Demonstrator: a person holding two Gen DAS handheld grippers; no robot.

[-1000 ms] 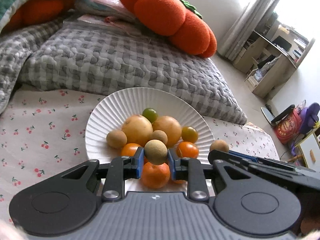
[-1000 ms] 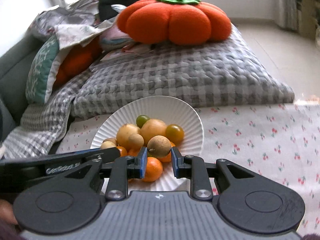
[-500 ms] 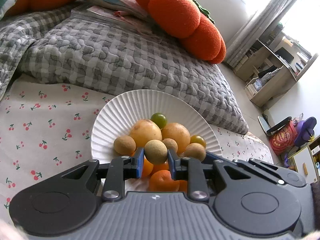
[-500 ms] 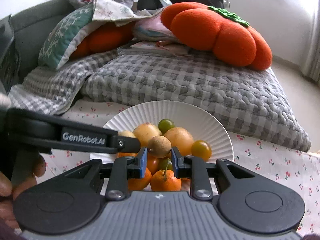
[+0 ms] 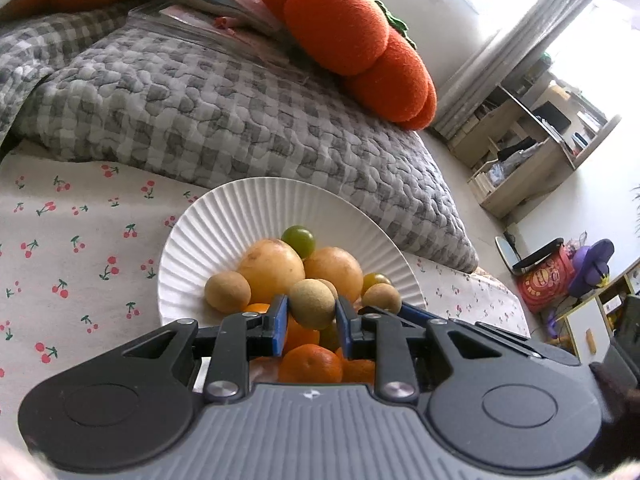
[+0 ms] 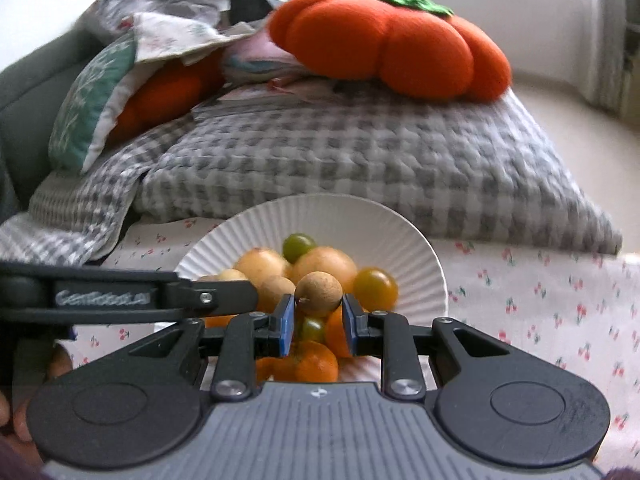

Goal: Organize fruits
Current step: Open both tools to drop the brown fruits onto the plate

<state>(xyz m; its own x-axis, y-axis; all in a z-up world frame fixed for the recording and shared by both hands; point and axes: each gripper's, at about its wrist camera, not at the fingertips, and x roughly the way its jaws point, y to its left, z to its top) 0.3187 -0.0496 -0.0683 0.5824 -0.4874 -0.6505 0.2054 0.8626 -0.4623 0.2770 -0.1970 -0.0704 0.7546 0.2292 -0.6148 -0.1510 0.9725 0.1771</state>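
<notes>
A white ribbed plate (image 5: 224, 224) on the cherry-print cloth holds a heap of fruit: two big yellow-orange fruits (image 5: 271, 267), a green grape (image 5: 298, 240), small tan longans (image 5: 227, 291), tangerines (image 5: 310, 364). My left gripper (image 5: 311, 315) is shut on a tan longan (image 5: 312, 303) just above the heap. My right gripper (image 6: 318, 309) is shut on another longan (image 6: 319, 293) over the plate (image 6: 384, 224); its longan shows in the left view (image 5: 381, 298). The left gripper's finger (image 6: 132, 298) crosses the right view.
A grey checked quilt (image 5: 200, 104) lies behind the plate with an orange pumpkin cushion (image 5: 352, 36) on it. Cherry-print cloth (image 5: 72, 248) surrounds the plate. A wooden shelf (image 5: 520, 152) and a red bag (image 5: 544, 280) stand on the floor at right.
Both grippers, each still holding a longan, have moved closer over the plate's heap. The right gripper has swung in beside the left one.
</notes>
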